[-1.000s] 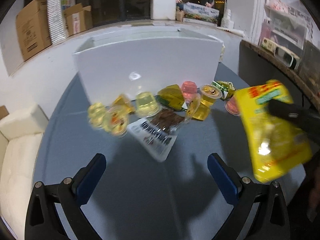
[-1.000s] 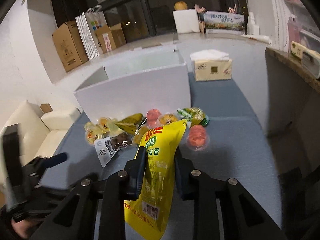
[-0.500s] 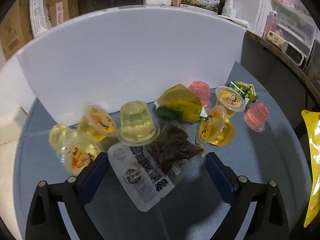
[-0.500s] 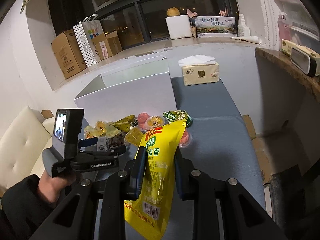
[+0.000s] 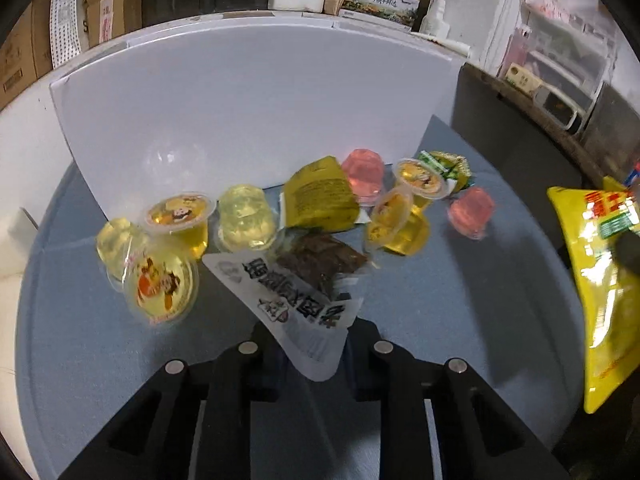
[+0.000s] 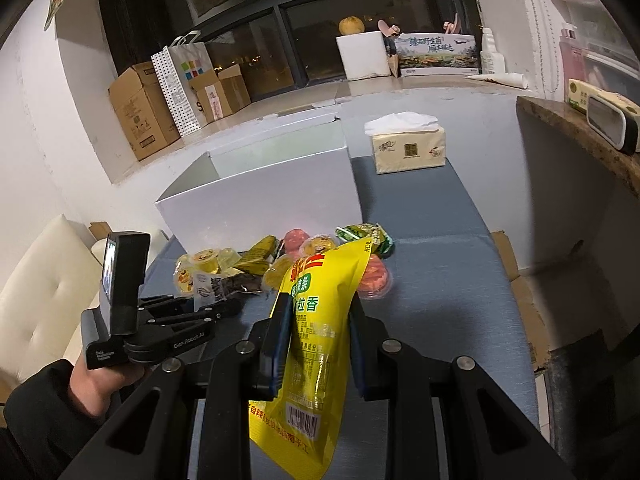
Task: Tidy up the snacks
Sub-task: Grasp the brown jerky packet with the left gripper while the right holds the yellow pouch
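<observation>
Snacks lie heaped on the blue table (image 5: 460, 320) in front of a white box (image 5: 248, 112), one pouch in each gripper

Left gripper (image 5: 310, 344) has its jaws closing on the near corner of a white pouch (image 5: 288, 300) with dark meat inside, the pads pressing its edge while the rest of it lies on the table among the jelly cups (image 5: 164, 288). Right gripper (image 6: 318, 344) is clenched on a yellow bag (image 6: 316, 332), which hangs upright between the pads above the table, its top near the heap. Around the white pouch sit yellow and clear cups, two pink cups (image 5: 472, 212), an olive packet (image 5: 320, 196) and a green wrapper (image 5: 448, 164) just beside the box wall. A tissue pack (image 6: 408, 148) stands on the table beside the box, well apart from the heap. A hand (image 6: 96, 384) in a dark sleeve holds the left gripper
</observation>
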### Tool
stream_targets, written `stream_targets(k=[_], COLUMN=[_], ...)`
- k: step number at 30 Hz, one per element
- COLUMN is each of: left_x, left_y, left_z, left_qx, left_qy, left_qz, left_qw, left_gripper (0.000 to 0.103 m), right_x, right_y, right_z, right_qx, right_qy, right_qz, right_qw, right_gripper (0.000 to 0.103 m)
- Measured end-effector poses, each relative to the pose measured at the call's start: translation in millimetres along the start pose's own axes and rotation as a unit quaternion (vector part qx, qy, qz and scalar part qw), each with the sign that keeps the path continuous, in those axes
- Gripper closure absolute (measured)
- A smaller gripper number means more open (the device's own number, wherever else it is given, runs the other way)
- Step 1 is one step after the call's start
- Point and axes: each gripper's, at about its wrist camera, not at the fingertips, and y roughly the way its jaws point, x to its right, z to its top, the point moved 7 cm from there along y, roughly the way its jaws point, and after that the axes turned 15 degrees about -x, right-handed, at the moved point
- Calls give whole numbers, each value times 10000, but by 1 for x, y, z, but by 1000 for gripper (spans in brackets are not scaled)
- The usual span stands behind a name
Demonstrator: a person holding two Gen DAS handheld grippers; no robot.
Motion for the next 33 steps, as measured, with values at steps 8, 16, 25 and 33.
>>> stream_targets(k=[8, 16, 25, 33], left_x=[7, 9, 16, -20], left_y=[-31, -21, -29, 5], left_z=[-10, -18, -14, 2], left_qx=[297, -10, 165, -150], left_qy=[-77, 110, 513, -178], left_qz=[-371, 92, 417, 772], left_qw=[9988, 9999, 9977, 9967], left_gripper=[98, 67, 5, 6], right_x=[-6, -12, -9, -7], right_y=[-3, 0, 1, 5], right_z=[0, -1, 0, -2], right_qx=[39, 22, 19, -21], right_qy=[-44, -106, -71, -16], right_qz=[47, 128, 192, 246], right_qw=[10000, 9999, 9998, 9997], right_gripper=[75, 75, 75, 75])
